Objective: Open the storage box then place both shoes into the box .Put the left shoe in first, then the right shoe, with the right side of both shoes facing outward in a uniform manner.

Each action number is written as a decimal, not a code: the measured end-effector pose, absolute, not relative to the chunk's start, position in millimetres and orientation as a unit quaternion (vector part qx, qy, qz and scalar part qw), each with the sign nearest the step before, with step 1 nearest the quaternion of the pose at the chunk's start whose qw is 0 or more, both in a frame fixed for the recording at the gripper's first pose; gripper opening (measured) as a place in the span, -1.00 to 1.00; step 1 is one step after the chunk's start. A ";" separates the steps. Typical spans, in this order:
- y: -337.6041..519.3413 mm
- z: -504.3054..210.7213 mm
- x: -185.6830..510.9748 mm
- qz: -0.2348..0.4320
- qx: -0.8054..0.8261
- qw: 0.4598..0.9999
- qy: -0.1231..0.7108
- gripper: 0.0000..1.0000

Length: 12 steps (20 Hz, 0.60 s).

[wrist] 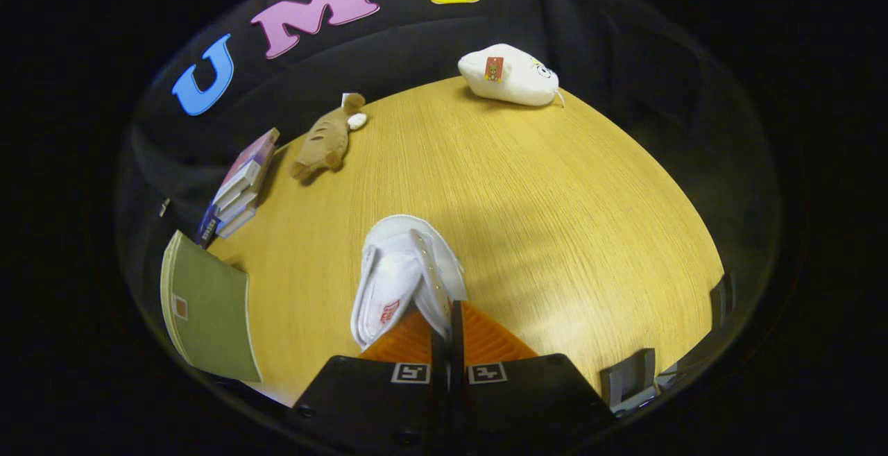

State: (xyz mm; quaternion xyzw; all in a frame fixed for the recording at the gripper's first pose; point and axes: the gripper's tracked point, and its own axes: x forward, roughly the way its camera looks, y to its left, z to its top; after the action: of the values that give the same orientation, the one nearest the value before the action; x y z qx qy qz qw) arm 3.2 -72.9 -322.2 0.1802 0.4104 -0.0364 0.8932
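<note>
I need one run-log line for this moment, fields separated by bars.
hand-held gripper: shut on shoe | shoe: white, over table | beyond: plush toys, books

Hand-held gripper point(444, 317) fingers pinch white shoe point(406, 275) over table point(555, 199).

The camera rides on the gripper point(447, 317), looking forward and down along its closed jaws; near over the desk point(555, 199); booth wall far beyond.

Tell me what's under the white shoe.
The tool is shut on the white shoe. Beneath it only the wooden table shows; the shoe covers whatever is directly under it.
</note>
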 end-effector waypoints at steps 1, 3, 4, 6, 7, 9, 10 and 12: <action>-68.2 -309.2 2.0 -0.036 0.198 0.892 0.405 -0.90; -63.9 -289.9 5.5 -0.035 0.208 0.897 0.389 -0.90; -62.3 -289.5 6.7 -0.038 0.202 0.898 0.390 -0.90; -60.4 -296.4 6.1 -0.048 0.195 0.897 0.393 -0.90; -59.1 -305.4 4.6 -0.054 0.189 0.896 0.399 -0.90; -55.4 -314.9 0.2 -0.063 0.178 0.894 0.406 -0.90; -56.1 -318.8 0.2 -0.067 0.164 0.897 0.405 -0.90; -58.8 -329.5 -4.0 -0.075 0.131 0.899 0.410 -0.90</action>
State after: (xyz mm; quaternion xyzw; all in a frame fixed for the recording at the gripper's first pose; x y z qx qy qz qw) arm -4.0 -58.8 -329.5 0.1312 0.4102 -0.0751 0.8994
